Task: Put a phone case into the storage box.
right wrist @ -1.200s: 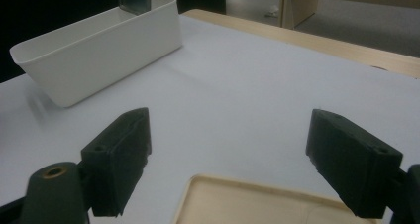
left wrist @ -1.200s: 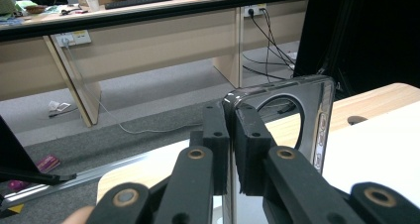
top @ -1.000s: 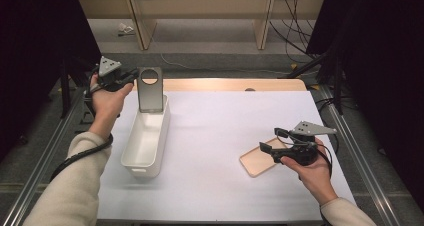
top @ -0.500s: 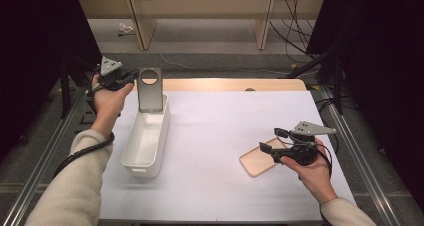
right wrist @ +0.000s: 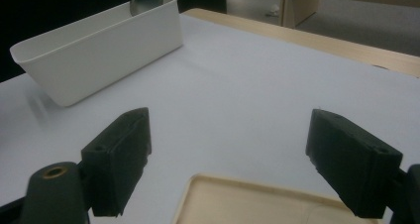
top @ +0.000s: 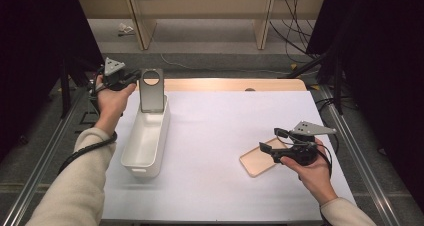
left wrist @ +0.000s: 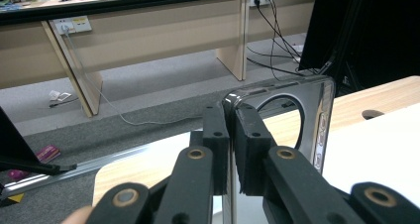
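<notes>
Metal plate [top: 151,90] stands upright, pinched in left tool [top: 131,78], over white bin [top: 145,142].

Bright overhead light on the white table [top: 215,136], dark surroundings; close-ups seem slightly soft.

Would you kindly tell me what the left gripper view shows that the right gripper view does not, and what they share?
Left gripper view alone: the left gripper shut on the edge of a metal plate with a round hole, and the floor and cables beyond the table.

Right gripper view alone: the right gripper open above a tan tray, with the white bin across the table.

Both: the plate, whose lower end stands in the bin, and the white table top.
</notes>
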Motion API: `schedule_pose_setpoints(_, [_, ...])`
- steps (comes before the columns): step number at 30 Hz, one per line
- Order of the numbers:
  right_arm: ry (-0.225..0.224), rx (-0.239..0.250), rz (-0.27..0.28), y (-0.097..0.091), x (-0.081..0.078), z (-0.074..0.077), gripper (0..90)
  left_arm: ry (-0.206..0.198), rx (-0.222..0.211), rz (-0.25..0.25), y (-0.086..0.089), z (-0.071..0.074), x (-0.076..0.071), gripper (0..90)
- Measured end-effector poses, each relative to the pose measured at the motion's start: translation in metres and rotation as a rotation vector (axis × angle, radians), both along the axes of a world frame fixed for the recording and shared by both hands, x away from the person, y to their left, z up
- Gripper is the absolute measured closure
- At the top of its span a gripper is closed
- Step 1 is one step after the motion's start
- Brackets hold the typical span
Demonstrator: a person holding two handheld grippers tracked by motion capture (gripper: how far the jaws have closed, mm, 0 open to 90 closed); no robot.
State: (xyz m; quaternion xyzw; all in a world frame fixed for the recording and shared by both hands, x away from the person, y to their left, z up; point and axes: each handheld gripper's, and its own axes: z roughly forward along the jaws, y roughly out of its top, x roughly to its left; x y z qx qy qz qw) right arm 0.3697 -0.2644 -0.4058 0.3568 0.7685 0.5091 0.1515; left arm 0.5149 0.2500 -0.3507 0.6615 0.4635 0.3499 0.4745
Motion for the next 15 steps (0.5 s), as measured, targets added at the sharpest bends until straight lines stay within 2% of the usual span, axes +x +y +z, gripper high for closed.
schedule_pose_setpoints(15, [0.000,0.001,0.000,-0.0003,0.0004,-0.0001,18.7,0.021,0.003,0.006,-0.0008,-0.0079,0.0085,84.2])
